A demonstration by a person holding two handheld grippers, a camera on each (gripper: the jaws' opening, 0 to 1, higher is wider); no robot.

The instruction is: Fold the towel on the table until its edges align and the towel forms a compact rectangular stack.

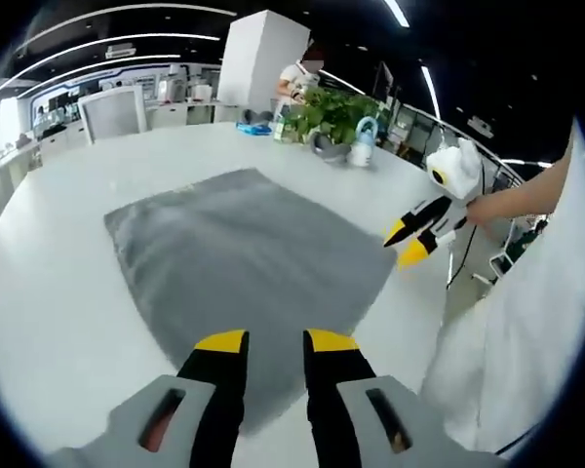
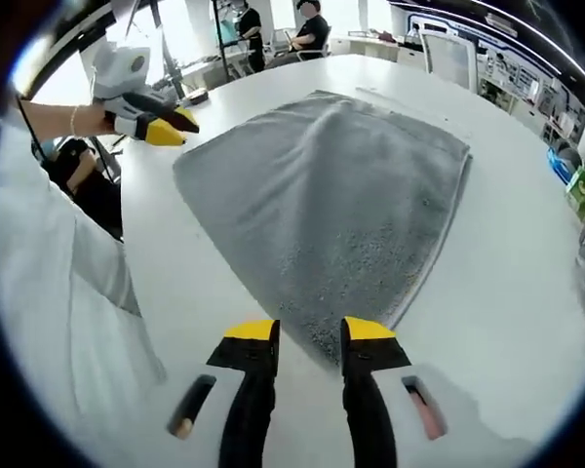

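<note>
grey towel [image 1: 244,253] flat on white table [image 1: 58,292], left gripper [image 1: 275,341] and right gripper [image 2: 308,331] both parted, empty, no readable writing

Potted plant [image 1: 333,112], white chair [image 1: 113,111] and white pillar [image 1: 257,60] beyond the table's far edge.

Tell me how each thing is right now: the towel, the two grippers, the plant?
towel: lying spread out on the white table, not yet folded small.
left gripper: open, fingers over the towel's near corner, holding nothing.
right gripper: open, at another towel corner, holding nothing.
plant: standing upright at the table's far side.
</note>
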